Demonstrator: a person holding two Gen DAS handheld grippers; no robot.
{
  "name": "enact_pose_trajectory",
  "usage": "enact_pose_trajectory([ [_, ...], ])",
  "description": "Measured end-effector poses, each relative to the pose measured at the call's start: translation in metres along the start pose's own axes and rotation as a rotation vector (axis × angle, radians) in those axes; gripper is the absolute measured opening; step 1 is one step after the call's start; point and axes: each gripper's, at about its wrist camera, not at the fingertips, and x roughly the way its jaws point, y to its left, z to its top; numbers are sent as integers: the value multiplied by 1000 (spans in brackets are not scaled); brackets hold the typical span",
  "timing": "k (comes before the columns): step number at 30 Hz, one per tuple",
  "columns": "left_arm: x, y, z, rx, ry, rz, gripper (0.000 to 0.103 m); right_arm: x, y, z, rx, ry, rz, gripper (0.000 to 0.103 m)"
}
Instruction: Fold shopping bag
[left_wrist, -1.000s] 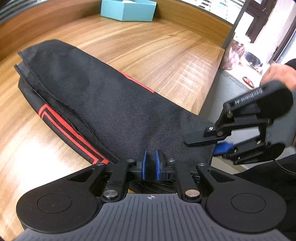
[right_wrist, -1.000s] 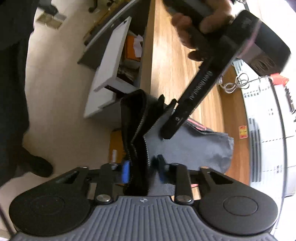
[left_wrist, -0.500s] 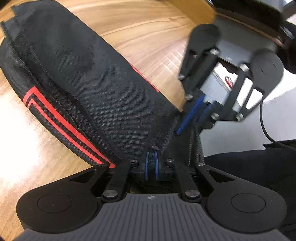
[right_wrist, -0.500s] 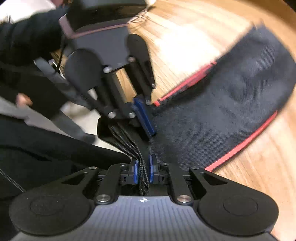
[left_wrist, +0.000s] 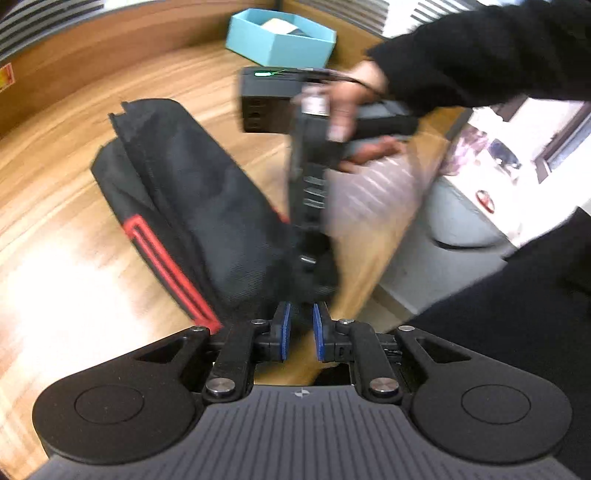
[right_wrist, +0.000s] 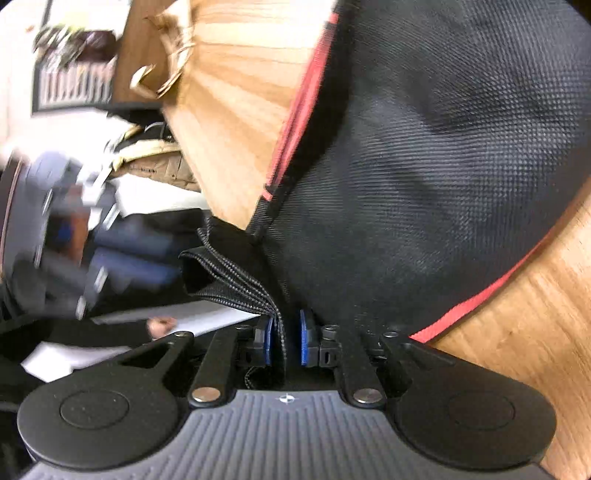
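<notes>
Left wrist view: the left gripper (left_wrist: 300, 334) sat low in the frame with its blue-padded fingers (left_wrist: 284, 332) parted by a narrow gap. Nothing lay between the pads; wood of the table edge showed through the gap. The black woven fabric shopping bag with red trim (left_wrist: 192, 206) lay folded into a long strip on the light wooden table (left_wrist: 66, 236), running from the far left toward the gripper, its near end just ahead of the fingertips. A red double stripe ran along the bag's left edge. The right gripper (left_wrist: 314, 258) stood almost upright over the near end of the bag, blurred by motion, held by the person's right hand (left_wrist: 347, 107) in a black sleeve. Whether its fingers were parted or closed could not be told from this view. A turquoise open box (left_wrist: 280, 37) stood at the far edge of the table.

Right wrist view: the right gripper (right_wrist: 287, 341) had its blue pads (right_wrist: 305, 341) slightly apart, with black webbing handle straps (right_wrist: 236, 277) passing between them. The straps touched the left pad, and a gap remained on the right side. The bag body (right_wrist: 443, 166) filled the upper right of the frame, resting on the table (right_wrist: 229, 122), red piping along both visible edges. The left side of the frame was motion-blurred.
</notes>
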Motion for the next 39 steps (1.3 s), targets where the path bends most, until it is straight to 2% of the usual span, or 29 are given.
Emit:
enact_pose_trajectory([
  [2,13,-8,-6,14,-9,65,16,0,-3,2,9,5,9,13],
  [7,48,3,-16,-84,25,129,16,0,-10,8,31,17,31,12],
  [11,62,20,-23,-193,8,122,14,7,-18,13,43,26,44,11],
  [12,63,24,-24,-220,6,120,11,16,-22,14,35,24,38,11],
  [13,64,27,-25,-240,7,120,4,17,-20,12,27,22,33,11],
  [16,68,46,-29,-339,2,87,3,18,-14,10,-9,5,3,11],
  [18,70,50,-28,-346,7,87,3,9,-3,3,-61,-45,-61,16],
  [20,71,49,-26,-331,15,96,3,-5,13,-8,-122,-126,-149,28],
  [21,71,48,-26,-334,11,94,3,-13,23,-16,-154,-192,-203,36],
  [23,70,49,-30,-350,-5,85,3,-33,50,-44,-240,-369,-314,39],
  [24,70,50,-32,-359,-14,80,3,-36,58,-58,-252,-421,-300,37],
  [26,68,48,-30,-368,-22,75,3,-36,72,-82,-273,-500,-264,23],
  [27,66,43,-26,-365,-22,76,3,-28,76,-87,-278,-496,-249,12],
  [30,66,37,-26,-358,-28,83,3,10,80,-93,-278,-440,-373,1],
  [33,65,31,-26,-352,-39,108,2,22,66,-90,-154,-506,-477,0],
  [36,58,14,-21,-314,-61,178,3,29,58,-81,-30,-526,-487,0],
  [39,50,-4,-12,-246,-103,273,7,31,64,-77,-43,-501,-558,0],
])
